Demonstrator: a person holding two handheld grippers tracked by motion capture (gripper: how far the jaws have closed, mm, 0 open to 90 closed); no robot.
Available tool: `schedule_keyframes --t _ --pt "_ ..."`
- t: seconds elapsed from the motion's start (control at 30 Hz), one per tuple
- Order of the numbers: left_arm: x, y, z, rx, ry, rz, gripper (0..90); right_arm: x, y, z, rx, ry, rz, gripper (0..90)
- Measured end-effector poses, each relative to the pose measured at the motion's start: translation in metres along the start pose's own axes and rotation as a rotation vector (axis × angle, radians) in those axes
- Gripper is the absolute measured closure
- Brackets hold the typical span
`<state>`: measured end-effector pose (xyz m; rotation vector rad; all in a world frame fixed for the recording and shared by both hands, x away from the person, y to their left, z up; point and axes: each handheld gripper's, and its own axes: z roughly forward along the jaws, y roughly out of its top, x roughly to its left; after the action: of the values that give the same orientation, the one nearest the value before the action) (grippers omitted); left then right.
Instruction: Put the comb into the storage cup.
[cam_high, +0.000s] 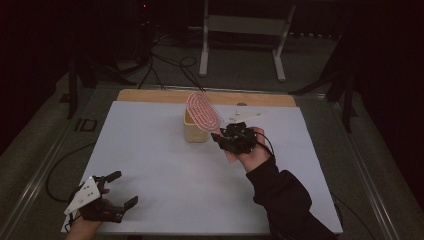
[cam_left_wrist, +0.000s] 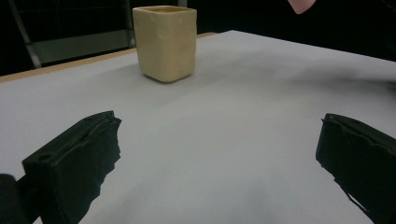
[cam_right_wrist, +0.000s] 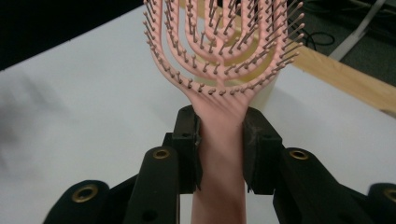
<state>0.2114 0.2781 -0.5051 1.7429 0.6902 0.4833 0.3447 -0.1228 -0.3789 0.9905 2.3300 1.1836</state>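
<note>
A person is working at a white-covered tabletop (cam_high: 165, 165) in a dim room, with tongs in each hand. The right tongs (cam_high: 218, 136) are pinching the handle of a pink vented hairbrush (cam_high: 202, 111), both pads pressing on the narrow neck just below the bristled head. In the right gripper view, the hairbrush (cam_right_wrist: 219, 56) is standing upright out of the right tongs (cam_right_wrist: 220, 149), its bristles facing the camera. The brush head is hanging just above and slightly in front of a cream square-sided cup (cam_high: 194, 131), which is sitting near the middle of the tabletop's far edge. Gripping the handle low is leaving the whole head free, which would suit lowering it into the cup or lifting it clear; which of the two is under way cannot be told.

The left tongs (cam_high: 121, 189) are resting near the tabletop's near left corner, well apart from the cup, spread wide and holding nothing. In the left gripper view, the left tongs (cam_left_wrist: 219, 154) are pointing across bare tabletop toward the cup (cam_left_wrist: 164, 42), apparently idling out of the way while the right hand is doing the work.
</note>
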Motion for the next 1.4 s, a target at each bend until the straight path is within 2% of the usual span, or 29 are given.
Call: schedule_keyframes --t 0.17,0.4,0.57,0.8,0.93,1.03,1.3,1.4 --pt "0.001 0.000 0.000 0.001 -0.001 0.000 0.0 0.000 0.008 0.005 -0.023 0.013 -0.021 69.9" --pt "0.001 0.000 -0.001 0.000 0.000 0.002 0.0 -0.004 0.019 0.012 -0.051 0.039 -0.019 69.9" --pt "0.001 -0.001 -0.001 0.001 0.001 0.001 0.0 -0.006 0.025 0.015 -0.070 0.039 -0.020 69.9" --pt "0.001 -0.001 -0.001 0.002 0.001 0.000 0.0 -0.010 0.035 0.019 -0.129 0.058 -0.013 69.9" --pt "0.001 -0.001 0.000 0.001 0.000 -0.003 0.0 -0.011 0.039 0.024 -0.131 0.050 -0.026 69.9" --pt "0.001 -0.001 0.000 -0.001 -0.001 -0.001 0.0 -0.014 0.041 0.028 -0.143 0.056 -0.016 69.9" --pt "0.001 -0.001 0.000 0.004 -0.004 -0.005 0.0 -0.018 0.050 0.037 -0.177 0.047 -0.028 69.9" --pt "0.001 -0.001 0.000 0.002 -0.003 -0.005 0.0 -0.020 0.055 0.040 -0.193 0.060 -0.020 69.9"
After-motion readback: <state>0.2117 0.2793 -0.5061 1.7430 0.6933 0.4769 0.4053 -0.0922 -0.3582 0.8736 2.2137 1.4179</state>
